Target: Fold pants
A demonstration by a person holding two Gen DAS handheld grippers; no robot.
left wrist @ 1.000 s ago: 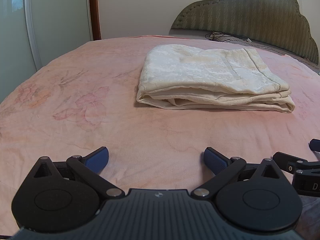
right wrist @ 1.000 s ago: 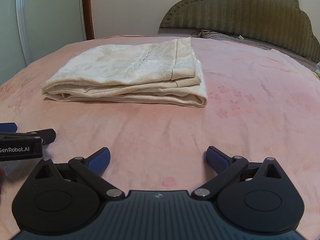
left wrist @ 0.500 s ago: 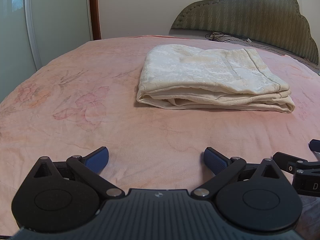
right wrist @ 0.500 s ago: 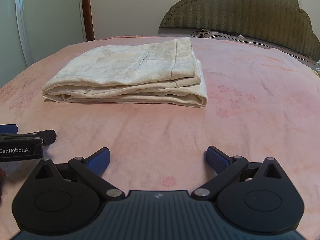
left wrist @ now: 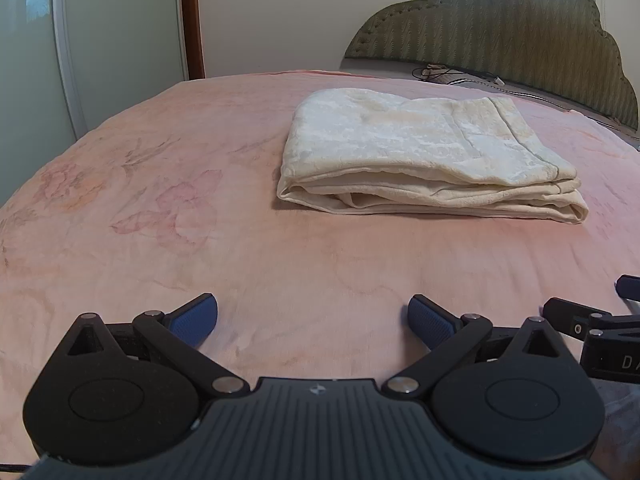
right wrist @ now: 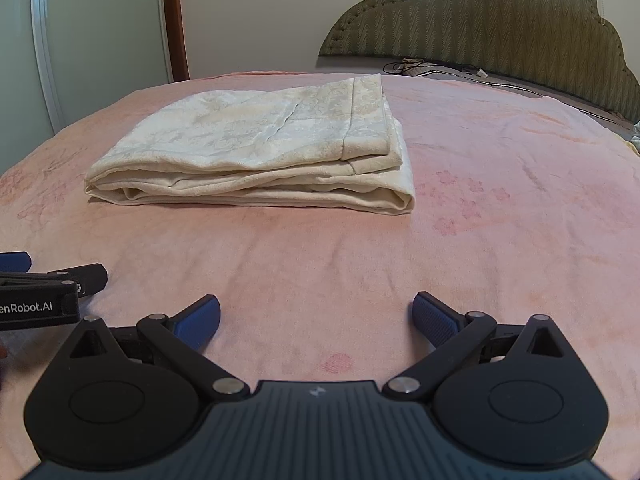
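Note:
Cream pants [left wrist: 420, 152] lie folded in a neat flat stack on the pink bedspread [left wrist: 160, 208], ahead and right of my left gripper [left wrist: 313, 316]. In the right wrist view the pants [right wrist: 256, 148] lie ahead and left of my right gripper [right wrist: 316, 316]. Both grippers are open and empty, resting low over the bedspread, well short of the pants. The right gripper's side shows at the left view's right edge [left wrist: 592, 328]; the left gripper's side shows at the right view's left edge [right wrist: 44, 284].
A green padded headboard [left wrist: 500, 28] stands behind the bed, with cables [left wrist: 444, 74] lying near it. A white wardrobe [left wrist: 100, 40] and a brown door frame [left wrist: 192, 20] stand at the left. The bedspread [right wrist: 500, 200] spreads wide around the pants.

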